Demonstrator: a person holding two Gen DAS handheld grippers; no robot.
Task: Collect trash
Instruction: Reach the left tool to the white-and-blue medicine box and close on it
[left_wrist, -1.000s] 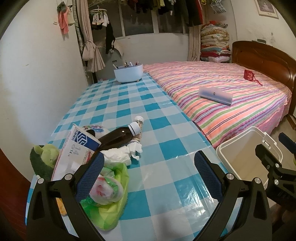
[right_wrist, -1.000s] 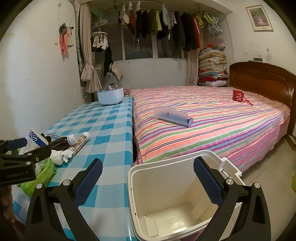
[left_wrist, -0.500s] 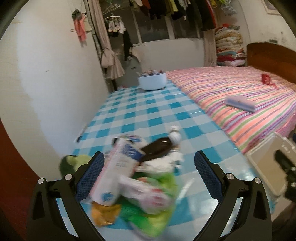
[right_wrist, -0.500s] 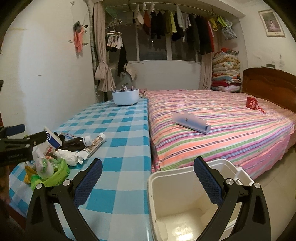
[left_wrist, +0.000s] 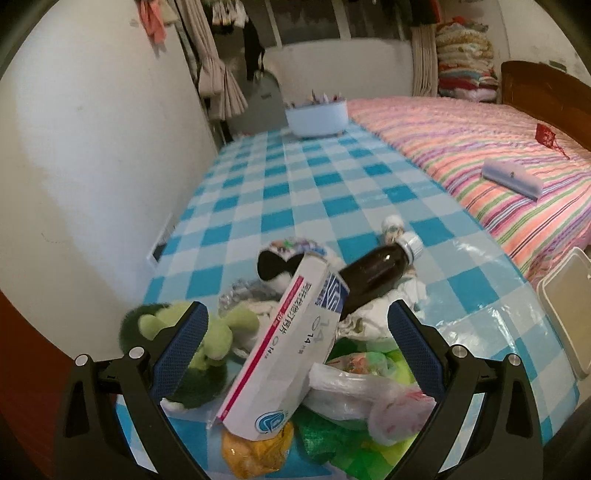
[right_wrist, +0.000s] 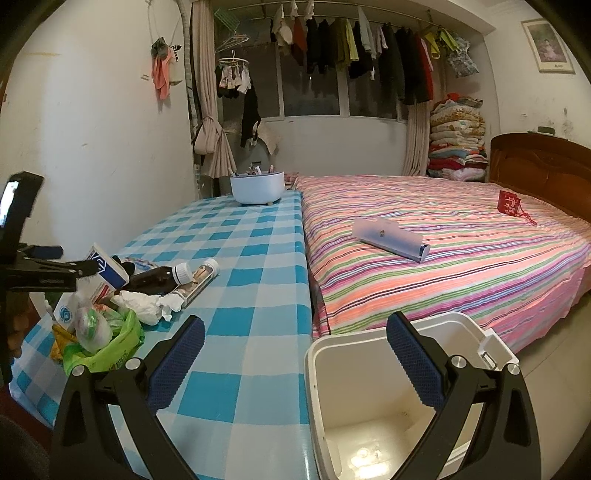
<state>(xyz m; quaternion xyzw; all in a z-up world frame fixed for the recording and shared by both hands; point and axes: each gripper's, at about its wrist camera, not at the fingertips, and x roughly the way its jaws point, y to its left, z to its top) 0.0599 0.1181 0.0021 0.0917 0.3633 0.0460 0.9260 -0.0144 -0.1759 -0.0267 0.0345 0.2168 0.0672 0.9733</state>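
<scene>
A heap of trash lies at the near end of the checked table (left_wrist: 295, 192): a white medicine box (left_wrist: 284, 347), a brown bottle (left_wrist: 373, 277), crumpled tissue (right_wrist: 142, 306), a green bag (right_wrist: 107, 350) and clear plastic wrap (left_wrist: 354, 391). My left gripper (left_wrist: 295, 339) is open, its pads either side of the medicine box and apart from it. My right gripper (right_wrist: 295, 354) is open over the table's near corner and the rim of the empty white bin (right_wrist: 369, 398); nothing is between its fingers.
A green plush toy (left_wrist: 192, 339) lies left of the heap. A clear tube (right_wrist: 197, 280) lies by the bottle. A white tub (right_wrist: 257, 188) stands at the table's far end. The striped bed (right_wrist: 443, 243) carries a grey case (right_wrist: 391, 240) and a red pouch (right_wrist: 509, 202).
My left gripper has swung left and moved in over the trash heap, so the medicine box now sits between its open fingers. My right gripper has shifted slightly left.
</scene>
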